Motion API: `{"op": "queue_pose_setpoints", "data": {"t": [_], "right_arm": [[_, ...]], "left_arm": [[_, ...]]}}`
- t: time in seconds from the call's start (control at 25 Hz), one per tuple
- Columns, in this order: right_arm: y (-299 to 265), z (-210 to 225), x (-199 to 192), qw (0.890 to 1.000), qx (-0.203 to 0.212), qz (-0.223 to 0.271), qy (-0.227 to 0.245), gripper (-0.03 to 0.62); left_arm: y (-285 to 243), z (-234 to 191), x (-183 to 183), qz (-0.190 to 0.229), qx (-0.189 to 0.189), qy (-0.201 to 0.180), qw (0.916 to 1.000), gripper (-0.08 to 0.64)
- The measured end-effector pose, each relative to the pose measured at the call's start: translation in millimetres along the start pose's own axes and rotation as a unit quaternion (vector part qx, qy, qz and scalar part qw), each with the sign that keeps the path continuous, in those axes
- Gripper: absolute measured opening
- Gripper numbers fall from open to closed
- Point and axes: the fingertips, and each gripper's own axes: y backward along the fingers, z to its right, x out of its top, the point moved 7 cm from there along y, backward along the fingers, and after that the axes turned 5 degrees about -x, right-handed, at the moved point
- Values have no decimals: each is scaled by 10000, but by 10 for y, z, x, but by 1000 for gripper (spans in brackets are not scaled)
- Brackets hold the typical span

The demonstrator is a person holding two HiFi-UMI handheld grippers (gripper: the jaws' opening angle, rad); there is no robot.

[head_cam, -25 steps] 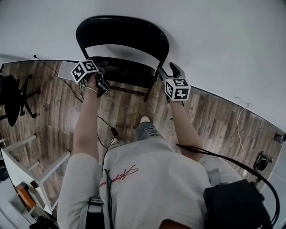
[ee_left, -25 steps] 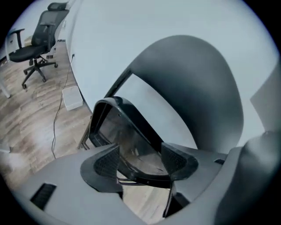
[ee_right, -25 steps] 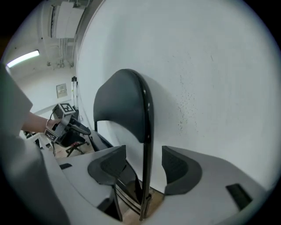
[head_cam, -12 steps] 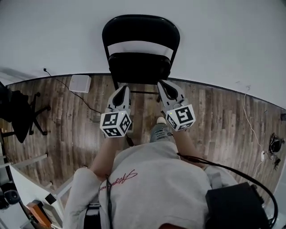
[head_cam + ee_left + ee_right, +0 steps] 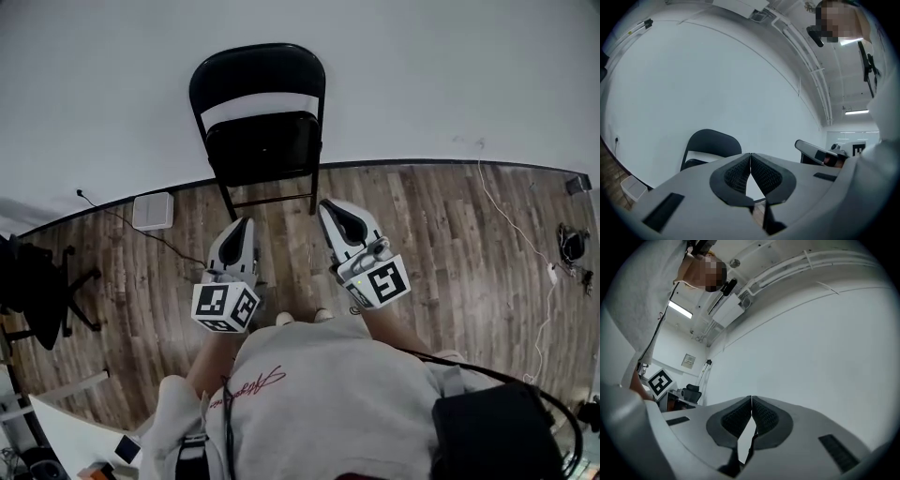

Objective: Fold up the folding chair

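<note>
By the wall, the chair is being faced upright, ahead and well apart; left hand-held gripper and right hand-held gripper are being held pressed together, just closed, empty.

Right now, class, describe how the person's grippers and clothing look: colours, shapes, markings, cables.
The left gripper and right gripper are pale grey tapered shells with black ribbed pads. Each carries a white cube with black square markers. The person wears a light grey short-sleeved shirt with red script; a black cable loops beside it.
</note>
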Motion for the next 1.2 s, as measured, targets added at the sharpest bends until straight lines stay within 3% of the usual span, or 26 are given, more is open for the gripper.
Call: {"op": "queue_pose_setpoints", "data": {"t": [0.36, 0.52, 1.2], "right_arm": [[334, 89, 139, 9990, 257, -355, 88, 15], [379, 171, 236, 9993, 274, -247, 77, 16], [580, 184, 224, 9978, 571, -336, -69, 15]], "left_arm": [[-121, 588, 118, 204, -405, -219, 9987, 18], [-110, 724, 125, 238, -495, -324, 9980, 18], [-73, 794, 104, 249, -179, -160, 9994, 18]]}}
